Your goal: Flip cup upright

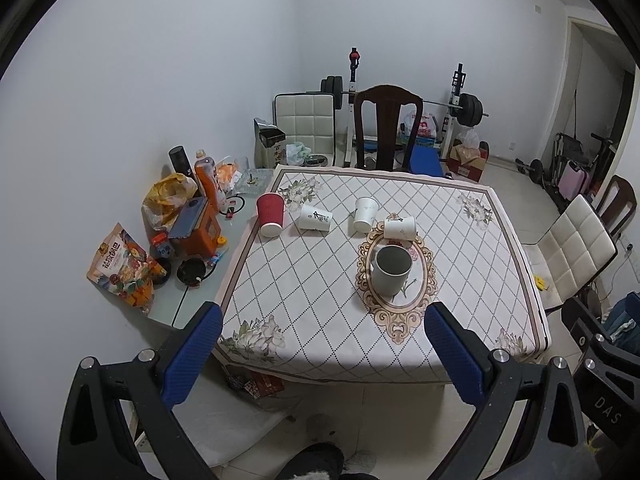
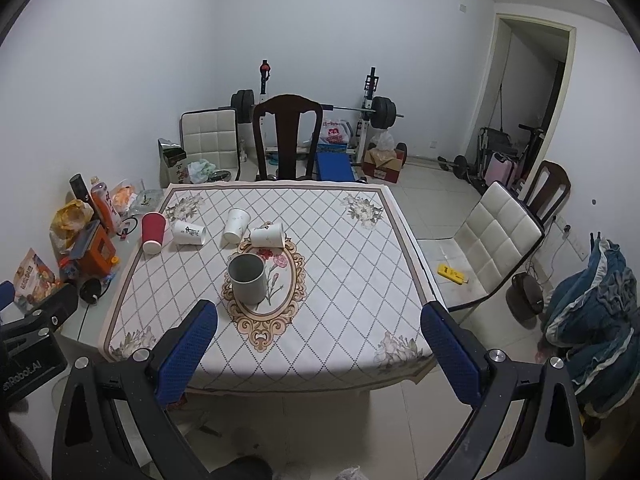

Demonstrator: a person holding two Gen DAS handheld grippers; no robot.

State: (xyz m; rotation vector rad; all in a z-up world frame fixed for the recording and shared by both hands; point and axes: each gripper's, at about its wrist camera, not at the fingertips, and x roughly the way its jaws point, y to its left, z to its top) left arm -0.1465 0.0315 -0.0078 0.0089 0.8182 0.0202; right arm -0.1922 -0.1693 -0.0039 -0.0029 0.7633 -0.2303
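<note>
Left gripper (image 1: pixel 324 350): jaws wide apart, holding nothing.
Right gripper (image 2: pixel 320 346): likewise spread, holding nothing.
Grey cup (image 1: pixel 392 270): upright, table (image 1: pixel 320 312) centre.
Paper cups: four at 11 o'clock; red cup (image 1: pixel 271 214) leftmost.

You can't read the print on the white cup (image 1: pixel 315 217) lying beside the red cup (image 1: pixel 271 215); the dark chair (image 2: pixel 287 136) hides the barbell's middle.

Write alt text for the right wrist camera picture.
Open right gripper held back from a patterned table where a grey mug stands upright; behind it a red cup and three white paper cups lie tipped over.
</note>
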